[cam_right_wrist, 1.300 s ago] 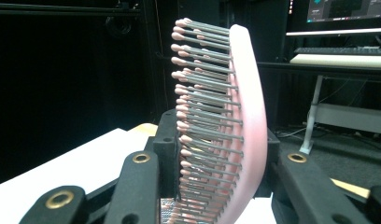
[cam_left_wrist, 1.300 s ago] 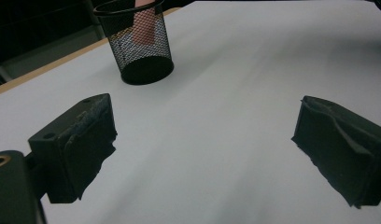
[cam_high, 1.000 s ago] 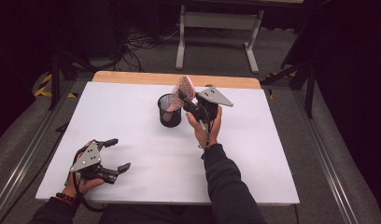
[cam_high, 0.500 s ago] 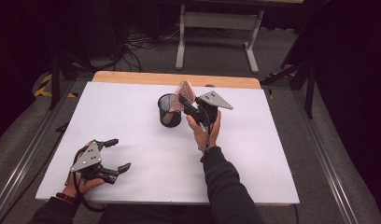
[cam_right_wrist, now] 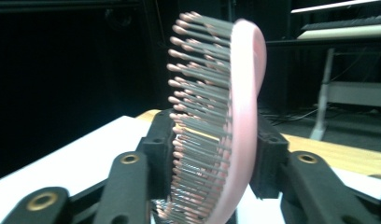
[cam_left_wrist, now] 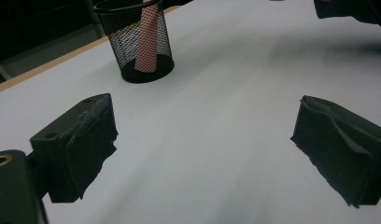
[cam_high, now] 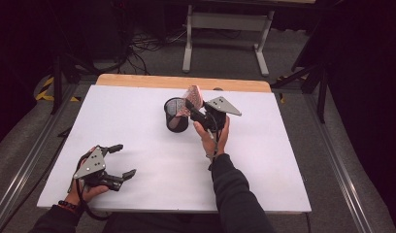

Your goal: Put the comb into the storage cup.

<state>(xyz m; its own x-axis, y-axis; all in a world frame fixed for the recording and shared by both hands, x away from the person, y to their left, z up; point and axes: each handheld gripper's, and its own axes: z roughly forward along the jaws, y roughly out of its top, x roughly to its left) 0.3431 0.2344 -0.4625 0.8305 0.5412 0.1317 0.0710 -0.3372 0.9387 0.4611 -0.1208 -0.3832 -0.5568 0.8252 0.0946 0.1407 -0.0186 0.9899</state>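
A pink hairbrush [cam_high: 194,94] with grey bristles stands tilted, its handle down inside a black mesh cup [cam_high: 175,116] at the table's middle back. My right gripper [cam_high: 191,107] is shut on the brush head just right of the cup's rim. Seen close in the right gripper view, the brush [cam_right_wrist: 235,93] is clamped between the two jaws of my right gripper [cam_right_wrist: 212,156]. My left gripper [cam_high: 125,160] rests open on the table near the front left, with nothing between its fingers. From the left gripper view [cam_left_wrist: 202,144], the cup [cam_left_wrist: 128,42] with the pink handle [cam_left_wrist: 147,37] inside stands ahead.
The white table top [cam_high: 264,160] has a wooden strip [cam_high: 138,80] along its far edge. Metal rails run along both sides of the table, and a white stand [cam_high: 225,22] and cables are on the floor beyond.
The right gripper with the brush has dipped very slightly toward the cup. The left gripper has not moved.
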